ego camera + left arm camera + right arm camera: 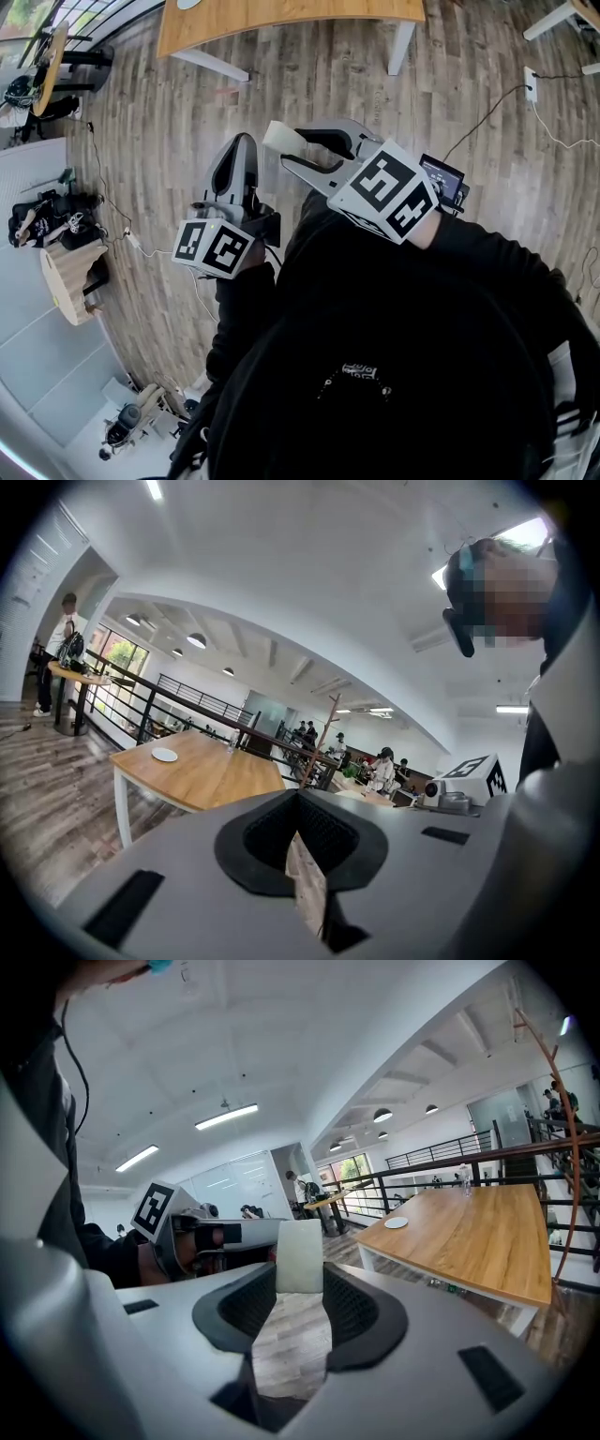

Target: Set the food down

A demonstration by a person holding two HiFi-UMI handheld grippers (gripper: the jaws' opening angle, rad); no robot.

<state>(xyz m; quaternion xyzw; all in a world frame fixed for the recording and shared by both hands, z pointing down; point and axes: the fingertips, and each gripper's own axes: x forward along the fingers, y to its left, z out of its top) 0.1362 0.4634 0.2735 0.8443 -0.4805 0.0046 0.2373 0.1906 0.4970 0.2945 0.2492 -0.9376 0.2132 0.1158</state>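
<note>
Right gripper (300, 1283) pinches a pale block of food (300, 1246) at its jaw tips, above the plank floor (309, 84), well apart from the wooden table (469, 1232) and its white plate (397, 1223). Left gripper (298, 799) has its jaws pressed together, empty. The food is not yet set down.

Nothing legible; left cube (214, 248) and right cube (386, 192) carry only coded square markers.
</note>
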